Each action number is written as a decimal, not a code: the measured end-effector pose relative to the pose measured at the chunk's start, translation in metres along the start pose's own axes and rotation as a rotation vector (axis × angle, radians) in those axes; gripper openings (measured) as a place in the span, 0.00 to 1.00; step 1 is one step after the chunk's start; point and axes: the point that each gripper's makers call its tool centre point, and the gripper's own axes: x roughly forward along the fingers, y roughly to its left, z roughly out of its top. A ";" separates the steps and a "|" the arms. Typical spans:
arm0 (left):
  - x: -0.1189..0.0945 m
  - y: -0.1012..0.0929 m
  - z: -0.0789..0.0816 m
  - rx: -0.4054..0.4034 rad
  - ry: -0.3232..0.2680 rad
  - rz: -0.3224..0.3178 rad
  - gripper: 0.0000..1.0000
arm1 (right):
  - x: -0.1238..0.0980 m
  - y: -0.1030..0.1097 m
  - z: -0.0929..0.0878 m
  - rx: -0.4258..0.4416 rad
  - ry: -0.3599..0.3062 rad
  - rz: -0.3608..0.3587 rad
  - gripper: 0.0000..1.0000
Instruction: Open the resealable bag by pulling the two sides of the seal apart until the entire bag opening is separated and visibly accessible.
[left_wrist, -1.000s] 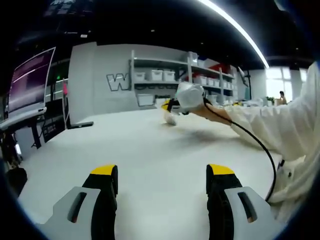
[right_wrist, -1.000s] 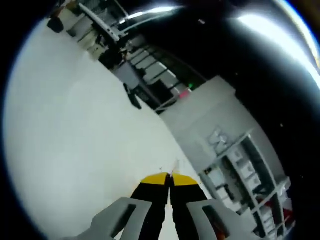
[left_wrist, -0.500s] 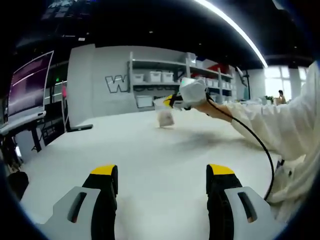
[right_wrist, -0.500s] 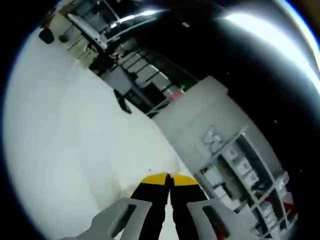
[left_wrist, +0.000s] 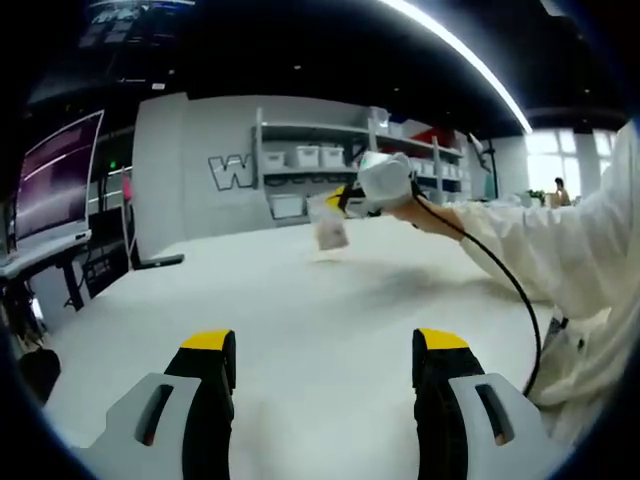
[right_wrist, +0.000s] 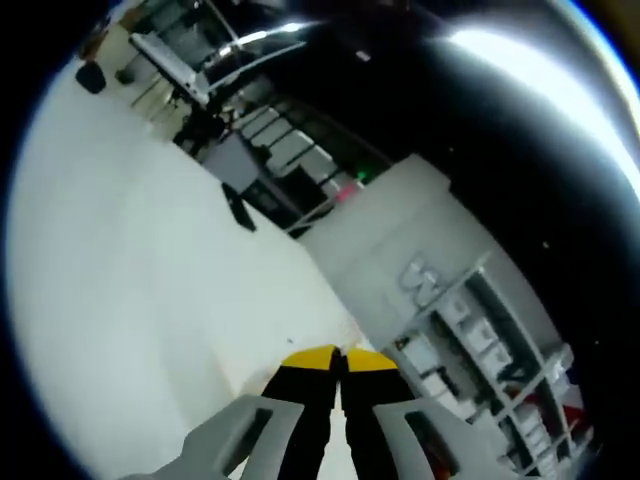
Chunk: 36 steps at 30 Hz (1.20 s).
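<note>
Left gripper view: your left gripper (left_wrist: 322, 365) is open above the counter (left_wrist: 300, 300); your right gripper (left_wrist: 345, 201) pinches the bag (left_wrist: 328, 230) aloft.

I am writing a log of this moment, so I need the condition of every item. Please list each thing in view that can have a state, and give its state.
Left hand-held gripper: open, holding nothing, above the white table.
Right hand-held gripper: shut on resealable bag.
Resealable bag: lifted off the table, hanging from the right hand-held gripper; whether its seal is open, I cannot tell.
Monitor: switched on, at the left.
</note>
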 end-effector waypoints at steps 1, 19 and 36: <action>-0.001 0.000 0.000 0.001 -0.001 0.001 0.72 | -0.002 -0.001 0.000 -0.001 -0.001 -0.002 0.00; -0.005 -0.012 0.005 0.012 -0.005 -0.005 0.72 | -0.025 -0.019 0.000 -0.010 -0.006 -0.030 0.00; -0.005 -0.017 0.009 0.019 -0.003 -0.011 0.72 | -0.040 -0.031 0.001 -0.026 -0.019 -0.043 0.00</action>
